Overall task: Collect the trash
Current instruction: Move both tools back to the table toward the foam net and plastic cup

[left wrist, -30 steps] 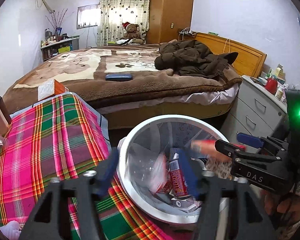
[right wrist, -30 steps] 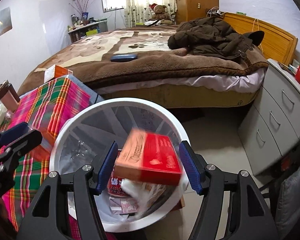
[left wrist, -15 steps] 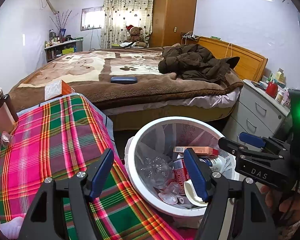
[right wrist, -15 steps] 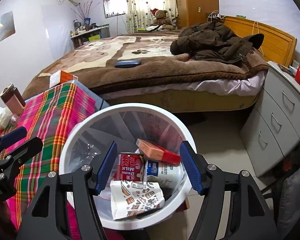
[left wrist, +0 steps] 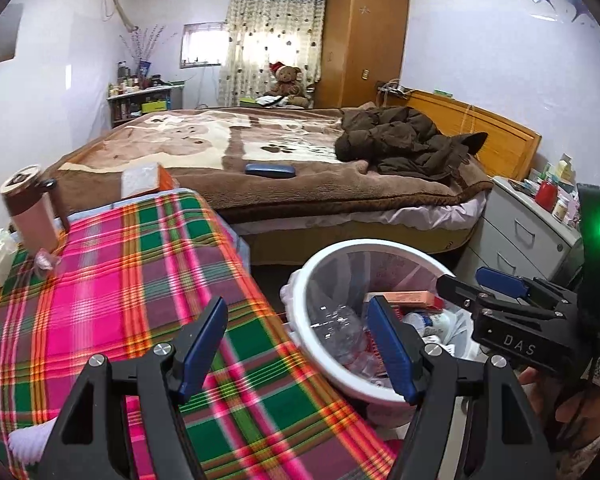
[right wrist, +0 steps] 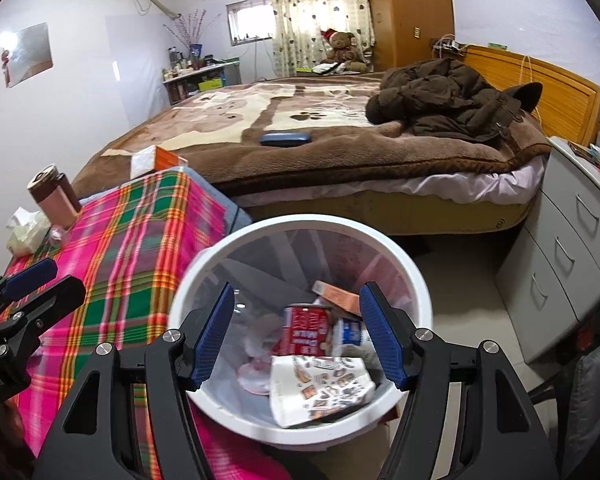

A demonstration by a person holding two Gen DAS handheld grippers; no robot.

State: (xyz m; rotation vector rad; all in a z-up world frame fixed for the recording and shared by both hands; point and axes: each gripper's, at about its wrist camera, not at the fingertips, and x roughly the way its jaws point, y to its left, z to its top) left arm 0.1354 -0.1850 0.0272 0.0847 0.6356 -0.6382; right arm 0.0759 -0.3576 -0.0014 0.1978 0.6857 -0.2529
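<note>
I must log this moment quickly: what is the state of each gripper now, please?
Left gripper: open, holding nothing, over the edge of the pink and green plaid cloth.
Right gripper: open, empty, above the round white plastic trash bin.

From my right wrist view, the bin [right wrist: 300, 232] sat dead centre, with the can [right wrist: 306, 326], carton [right wrist: 338, 298] and printed wrapper [right wrist: 320, 386] inside. The clothed table [right wrist: 132, 240] lay at nine o'clock, touching it; the bed [right wrist: 340, 152] stood behind at twelve, the drawers [right wrist: 560, 248] at three.
</note>
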